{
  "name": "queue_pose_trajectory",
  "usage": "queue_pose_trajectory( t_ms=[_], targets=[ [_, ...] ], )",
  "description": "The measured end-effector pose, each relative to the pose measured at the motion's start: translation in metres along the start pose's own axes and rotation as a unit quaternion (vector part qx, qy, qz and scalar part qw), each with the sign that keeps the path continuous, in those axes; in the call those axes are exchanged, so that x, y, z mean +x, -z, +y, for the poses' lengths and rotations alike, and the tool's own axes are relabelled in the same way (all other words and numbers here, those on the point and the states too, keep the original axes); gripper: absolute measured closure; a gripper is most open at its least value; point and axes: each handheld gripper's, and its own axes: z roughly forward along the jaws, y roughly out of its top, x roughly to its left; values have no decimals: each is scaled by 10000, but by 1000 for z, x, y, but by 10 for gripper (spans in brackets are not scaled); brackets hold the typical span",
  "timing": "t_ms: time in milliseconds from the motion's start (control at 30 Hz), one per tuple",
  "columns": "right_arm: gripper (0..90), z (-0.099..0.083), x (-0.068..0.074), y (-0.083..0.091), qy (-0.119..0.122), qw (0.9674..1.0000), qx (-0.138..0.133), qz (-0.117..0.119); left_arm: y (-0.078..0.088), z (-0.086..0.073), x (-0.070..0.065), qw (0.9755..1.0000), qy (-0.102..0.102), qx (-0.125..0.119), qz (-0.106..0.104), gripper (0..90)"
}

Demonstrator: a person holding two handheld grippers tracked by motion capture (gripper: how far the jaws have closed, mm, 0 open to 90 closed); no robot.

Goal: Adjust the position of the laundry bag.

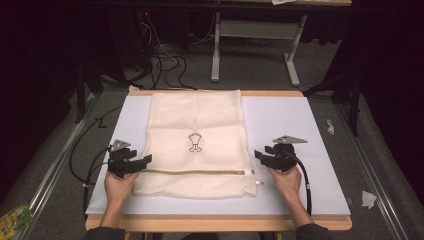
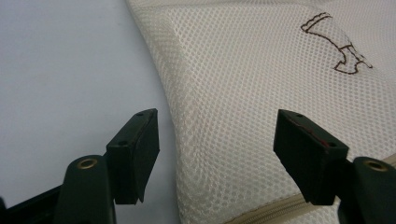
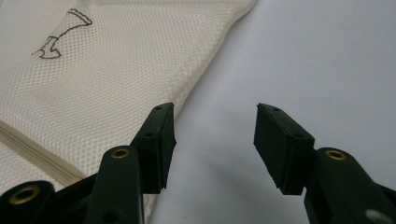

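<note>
A cream mesh laundry bag (image 1: 197,142) lies flat in the middle of the white table top (image 1: 280,120). A small brown emblem (image 1: 195,143) marks its centre, and a zipper (image 1: 200,172) runs along its near edge. My left gripper (image 1: 142,161) hovers open at the bag's near left corner; its jaws straddle the bag's left edge (image 2: 187,126) with nothing pinched. My right gripper (image 1: 260,156) is open just off the bag's near right edge, over bare table (image 3: 280,70), with the mesh (image 3: 93,84) beside its left jaw.
The table top rests on a wooden board (image 1: 215,222). Beyond it stand a grey table frame (image 1: 255,45) and loose cables (image 1: 165,60) on the floor. Scraps of paper (image 1: 369,199) lie on the floor at the right, a green packet (image 1: 14,220) at the left.
</note>
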Motion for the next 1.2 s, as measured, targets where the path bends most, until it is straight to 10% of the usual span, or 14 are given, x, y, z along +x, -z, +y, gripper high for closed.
queue_pose_trajectory(
  t_ms=[900, 1200],
  targets=[
    [516, 20, 38, -49, 127, 9964, 838, 10, -30, 13, -11, 9978, 16, 528, 406, 421],
    [744, 20, 36, -54, 243, 9940, 1069, -15, -35, 15, -11, 9955, -59, 747, 580, 651]
  ],
)
